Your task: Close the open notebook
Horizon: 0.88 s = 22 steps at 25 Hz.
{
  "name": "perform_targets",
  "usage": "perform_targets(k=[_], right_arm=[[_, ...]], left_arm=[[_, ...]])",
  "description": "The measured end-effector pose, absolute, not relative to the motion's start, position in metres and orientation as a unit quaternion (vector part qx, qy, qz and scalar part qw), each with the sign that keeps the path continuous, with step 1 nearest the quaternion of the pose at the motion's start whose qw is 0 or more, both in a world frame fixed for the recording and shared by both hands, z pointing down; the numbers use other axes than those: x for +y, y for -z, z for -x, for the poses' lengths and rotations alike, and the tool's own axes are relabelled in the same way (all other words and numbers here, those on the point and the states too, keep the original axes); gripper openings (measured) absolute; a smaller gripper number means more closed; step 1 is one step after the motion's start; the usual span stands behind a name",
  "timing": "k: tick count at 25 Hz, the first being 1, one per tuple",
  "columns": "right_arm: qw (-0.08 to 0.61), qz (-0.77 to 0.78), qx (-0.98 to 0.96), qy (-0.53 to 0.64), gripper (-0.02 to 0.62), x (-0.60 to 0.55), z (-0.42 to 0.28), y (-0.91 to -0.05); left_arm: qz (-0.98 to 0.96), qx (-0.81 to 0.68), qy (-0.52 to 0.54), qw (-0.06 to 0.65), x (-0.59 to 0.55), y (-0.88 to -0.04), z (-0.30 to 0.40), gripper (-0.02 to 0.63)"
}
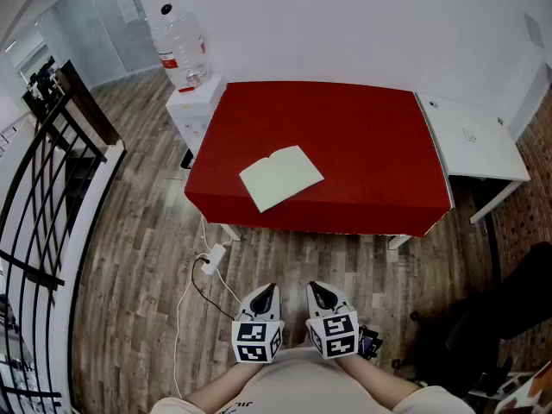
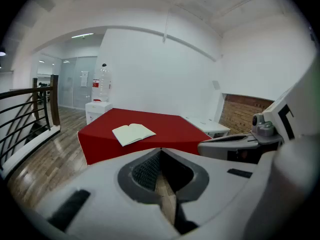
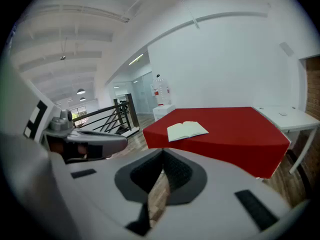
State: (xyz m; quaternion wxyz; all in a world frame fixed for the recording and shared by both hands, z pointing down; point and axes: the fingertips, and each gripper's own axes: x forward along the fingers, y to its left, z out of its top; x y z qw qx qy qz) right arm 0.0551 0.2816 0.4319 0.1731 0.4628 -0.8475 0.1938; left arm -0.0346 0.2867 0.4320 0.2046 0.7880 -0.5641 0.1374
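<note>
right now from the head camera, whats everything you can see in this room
notebook: one, pale green pages, lying open near the table's front edge
table: one, red cover, middle of the view
desk: one, white, right of the table
water bottle: one, clear with a red label, on the stand
stand: one, white, at the table's far left corner
power strip: one, white, on the floor in front of the table
railing: one, black, along the left
floor: one, brown wood planks, all around
left tongs: one, white, shut and empty, held low, short of the table
right tongs: one, white, shut and empty, beside the left
</note>
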Motion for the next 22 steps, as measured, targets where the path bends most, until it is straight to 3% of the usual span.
perform_targets(k=[22], right_arm=[[0.183, -0.463, -0.844, -0.197, 0.006, 0.204, -0.063, -0.451]], left_arm=[[-0.783, -0.568, -0.133, 0.216, 0.211, -0.450, 0.031, 0.005]])
